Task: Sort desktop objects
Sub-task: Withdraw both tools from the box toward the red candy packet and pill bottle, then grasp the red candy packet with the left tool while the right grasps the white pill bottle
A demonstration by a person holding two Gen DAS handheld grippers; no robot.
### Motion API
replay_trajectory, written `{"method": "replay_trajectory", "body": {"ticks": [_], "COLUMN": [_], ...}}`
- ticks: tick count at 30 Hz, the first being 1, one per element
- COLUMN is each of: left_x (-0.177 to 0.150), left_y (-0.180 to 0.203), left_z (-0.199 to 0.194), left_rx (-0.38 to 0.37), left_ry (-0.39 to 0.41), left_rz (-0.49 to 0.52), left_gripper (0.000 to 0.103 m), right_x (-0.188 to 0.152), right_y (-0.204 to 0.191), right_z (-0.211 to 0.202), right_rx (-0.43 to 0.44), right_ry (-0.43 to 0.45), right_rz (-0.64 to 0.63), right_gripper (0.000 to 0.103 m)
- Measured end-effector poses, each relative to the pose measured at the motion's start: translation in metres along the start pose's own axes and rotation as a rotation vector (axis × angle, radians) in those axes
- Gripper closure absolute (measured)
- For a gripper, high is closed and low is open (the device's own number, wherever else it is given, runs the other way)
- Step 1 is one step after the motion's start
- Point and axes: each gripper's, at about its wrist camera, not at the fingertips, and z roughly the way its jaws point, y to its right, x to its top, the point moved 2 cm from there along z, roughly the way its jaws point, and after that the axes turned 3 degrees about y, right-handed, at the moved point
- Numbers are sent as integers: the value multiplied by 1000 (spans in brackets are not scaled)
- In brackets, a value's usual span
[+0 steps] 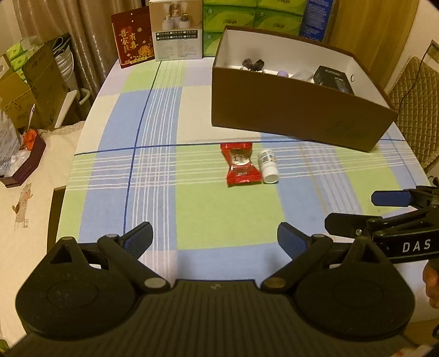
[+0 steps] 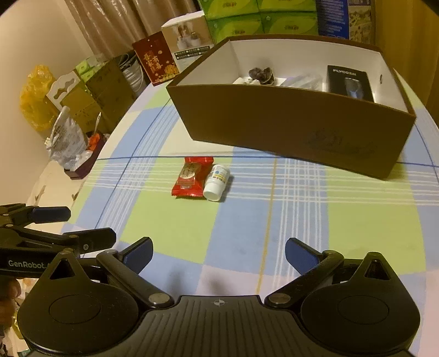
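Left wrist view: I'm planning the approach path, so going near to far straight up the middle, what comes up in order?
Left gripper → red snack packet with the white bottle beside it → brown box → green tissue packs.

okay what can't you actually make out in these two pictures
- Brown box floor: both views, hidden by its near wall.
- White bottle label: both views, print too small.
- Small dark items in the box: both views, blurred.
- Black carton: lower part hidden behind the wall.

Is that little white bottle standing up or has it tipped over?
Tipped over. The white bottle lies on its side on the tablecloth, its cap end toward the camera, right beside the red packet.
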Motion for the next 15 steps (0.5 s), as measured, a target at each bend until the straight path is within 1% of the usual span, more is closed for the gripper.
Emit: {"method": "replay_trajectory", "body": {"ticks": [2, 6, 8, 11, 13, 15], "left_x": [2, 9, 13, 20, 26, 31], "left_y": [-2, -4, -5, -5, -4, -4], "left_z": [6, 20, 28, 41, 50, 58], "left_rx": [3, -5, -13, -24, -34, -45], "left_ry": [1, 18, 21, 27, 33, 34], "left_rz": [6, 17, 25, 45, 61, 71], "left_gripper": [8, 9, 11, 14, 19, 19], "right_x": [2, 8, 10, 14, 17, 20], "right_y": [1, 6, 8, 10, 10, 9], "right_z": [6, 18, 24, 33, 40, 46], "right_rx": [-2, -19, -25, -28, -34, -39], "right_ry": [2, 11, 15, 26, 29, 37], "right_rz": [-4, 2, 3, 8, 14, 11], "right_gripper": [15, 29, 40, 48, 50, 51]}}
